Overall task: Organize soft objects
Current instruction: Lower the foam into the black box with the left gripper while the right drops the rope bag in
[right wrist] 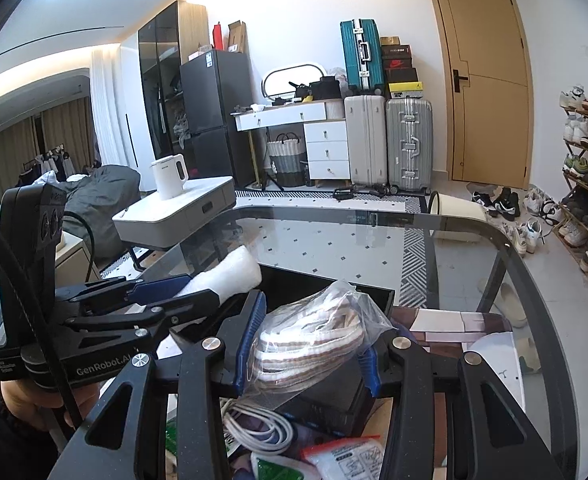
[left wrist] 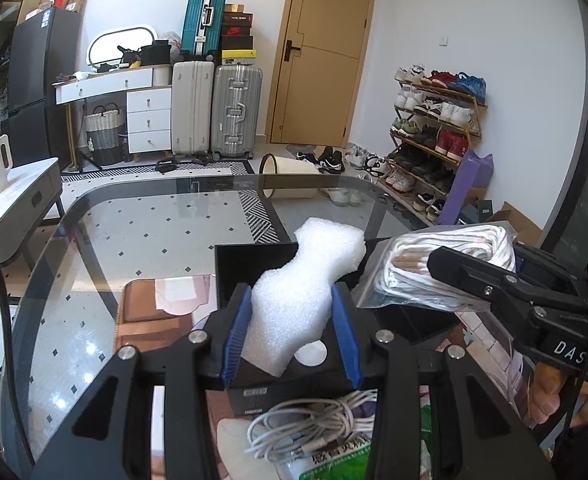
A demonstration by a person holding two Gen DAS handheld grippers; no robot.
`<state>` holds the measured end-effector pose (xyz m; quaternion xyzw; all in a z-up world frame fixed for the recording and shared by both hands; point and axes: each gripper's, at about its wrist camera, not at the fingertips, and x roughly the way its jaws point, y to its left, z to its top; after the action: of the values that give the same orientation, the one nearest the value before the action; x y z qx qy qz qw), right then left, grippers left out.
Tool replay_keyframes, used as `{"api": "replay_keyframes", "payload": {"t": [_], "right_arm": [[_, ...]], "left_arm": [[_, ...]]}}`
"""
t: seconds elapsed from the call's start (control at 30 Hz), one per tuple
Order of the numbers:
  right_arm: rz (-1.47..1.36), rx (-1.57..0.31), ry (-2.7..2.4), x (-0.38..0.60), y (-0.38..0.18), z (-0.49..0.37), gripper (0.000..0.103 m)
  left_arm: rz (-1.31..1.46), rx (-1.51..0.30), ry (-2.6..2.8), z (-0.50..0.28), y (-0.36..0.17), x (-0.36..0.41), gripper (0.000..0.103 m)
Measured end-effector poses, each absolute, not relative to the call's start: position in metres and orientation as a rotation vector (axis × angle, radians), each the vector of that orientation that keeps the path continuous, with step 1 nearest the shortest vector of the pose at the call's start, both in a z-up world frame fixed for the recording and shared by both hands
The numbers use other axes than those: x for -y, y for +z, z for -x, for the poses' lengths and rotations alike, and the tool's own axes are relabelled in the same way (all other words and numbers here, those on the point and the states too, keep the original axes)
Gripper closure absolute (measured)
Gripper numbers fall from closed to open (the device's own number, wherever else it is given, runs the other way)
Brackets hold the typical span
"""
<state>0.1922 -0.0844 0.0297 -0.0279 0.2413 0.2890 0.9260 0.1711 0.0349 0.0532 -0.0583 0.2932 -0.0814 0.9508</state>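
My left gripper [left wrist: 291, 332] is shut on a white foam piece [left wrist: 306, 288] and holds it over an open black box [left wrist: 245, 264] on the glass table. The foam also shows in the right wrist view [right wrist: 233, 276]. My right gripper [right wrist: 306, 344] is shut on a clear plastic bag of folded white striped cloth [right wrist: 314, 336], held over the same box [right wrist: 334, 284]. In the left wrist view the bag [left wrist: 450, 264] sits just right of the foam, with the right gripper's fingers [left wrist: 494, 276] across it.
The glass table [left wrist: 133, 240] carries a coiled white cable [left wrist: 314, 424], green and white packets [left wrist: 334, 464] and another packet [right wrist: 346, 460] near me. A white side table with a kettle [right wrist: 169, 176] stands at the left. A shoe rack [left wrist: 434, 132] lines the right wall.
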Motion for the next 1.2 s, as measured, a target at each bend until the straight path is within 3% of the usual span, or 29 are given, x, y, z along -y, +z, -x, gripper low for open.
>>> {"api": "replay_keyframes", "payload": {"t": [1.2], "right_arm": [[0.09, -0.624, 0.64, 0.071, -0.015, -0.256, 0.061]], "left_arm": [[0.001, -0.713, -0.19, -0.19, 0.027, -0.007, 0.063]]}}
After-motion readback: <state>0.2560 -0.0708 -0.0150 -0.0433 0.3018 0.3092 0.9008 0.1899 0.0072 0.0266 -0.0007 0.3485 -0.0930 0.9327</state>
